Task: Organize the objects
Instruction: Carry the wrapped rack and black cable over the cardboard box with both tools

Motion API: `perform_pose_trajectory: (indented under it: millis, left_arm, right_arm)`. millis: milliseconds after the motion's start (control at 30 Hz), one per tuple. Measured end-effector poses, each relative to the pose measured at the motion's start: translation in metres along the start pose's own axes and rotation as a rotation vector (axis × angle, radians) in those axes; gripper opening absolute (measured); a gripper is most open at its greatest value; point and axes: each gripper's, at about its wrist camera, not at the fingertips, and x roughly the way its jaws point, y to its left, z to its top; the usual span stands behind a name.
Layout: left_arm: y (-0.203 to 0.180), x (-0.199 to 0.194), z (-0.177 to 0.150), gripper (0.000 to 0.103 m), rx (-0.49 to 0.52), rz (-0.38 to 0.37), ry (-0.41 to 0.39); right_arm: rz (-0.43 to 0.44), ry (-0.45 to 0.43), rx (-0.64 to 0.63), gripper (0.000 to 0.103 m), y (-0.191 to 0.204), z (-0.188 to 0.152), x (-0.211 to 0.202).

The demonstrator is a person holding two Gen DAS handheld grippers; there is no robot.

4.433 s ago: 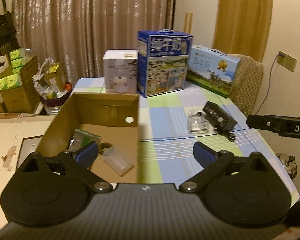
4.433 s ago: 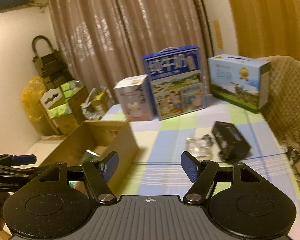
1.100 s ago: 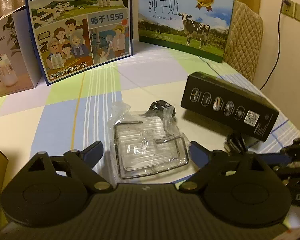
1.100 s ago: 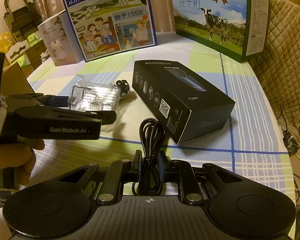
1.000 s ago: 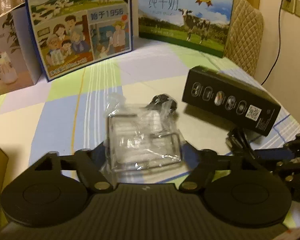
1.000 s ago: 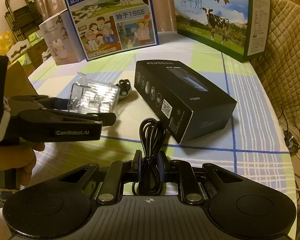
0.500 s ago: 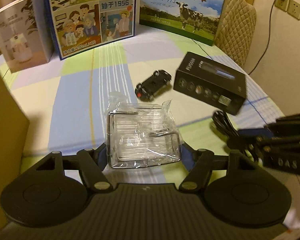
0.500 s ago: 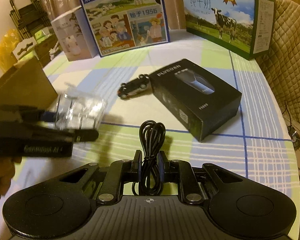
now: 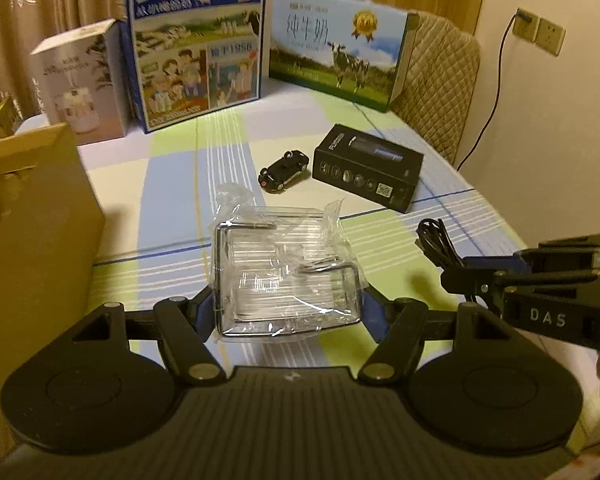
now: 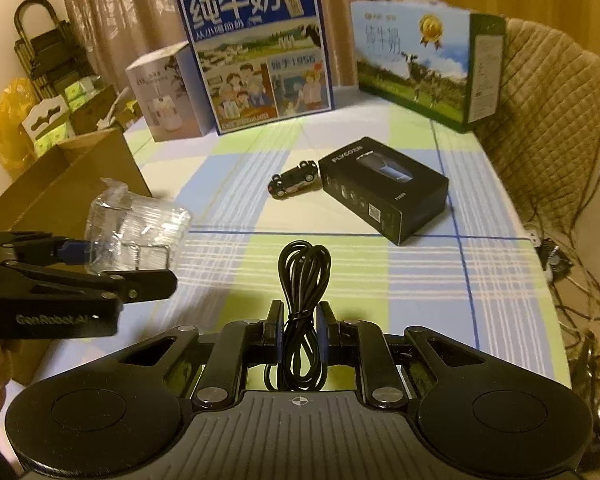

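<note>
**Both grippers loaded above the checked tablecloth**

Curtained walls and a quilted beige chair (image 10: 548, 120) frame a table covered by a pastel checked cloth (image 10: 380, 264) in blue, green and cream. Landmark: the black rectangular carton with printed icons (image 10: 384, 190), lying flat near the table's middle. Just beside its left end sits a small black toy car (image 10: 294, 180), close enough that contact cannot be judged. Behind the carton, along the far edge, stand a tall blue milk box with cartoon family artwork (image 10: 260, 52), a white box showing a pale appliance (image 10: 164, 92) to its left, and a blue-and-green milk box picturing a cow (image 10: 424, 64) to its right. Well to the carton's left stands an open brown cardboard box (image 9: 32, 216).

Left gripper (image 9: 288, 308): its jaws pinch the near end of a clear plastic bag holding a wire-framed transparent tray (image 9: 286, 276), lifted above the cloth, in front of the carton and to its left. From the right wrist view the same bag (image 10: 136, 224) hangs beside the cardboard box's corner.

Right gripper (image 10: 299, 332): its jaws are pressed nearly together on a coiled black cable (image 10: 302, 300), whose loop stands upright between the blue pads, nearer the camera than the carton.
</note>
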Motion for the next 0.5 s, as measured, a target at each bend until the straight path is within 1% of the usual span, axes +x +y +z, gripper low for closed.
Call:
perform_pose_trajectory:
  millis: [200,333,500]
  left_arm:
    - [0.003,-0.053,-0.014,0.066,0.004,0.017,-0.025]
    - [0.007,-0.087,-0.020,0.066,0.001,0.015,-0.048]
    - [0.013,-0.128,-0.027,0.066,-0.008,0.034,-0.081]
  right_arm:
    - [-0.011,-0.047,0.027,0.013,0.024,-0.011,-0.039]
    - [-0.011,-0.086,0.038,0.013,0.042,-0.014,-0.067]
    - [-0.001,-0.131,0.020,0.013,0.069,-0.015,-0.099]
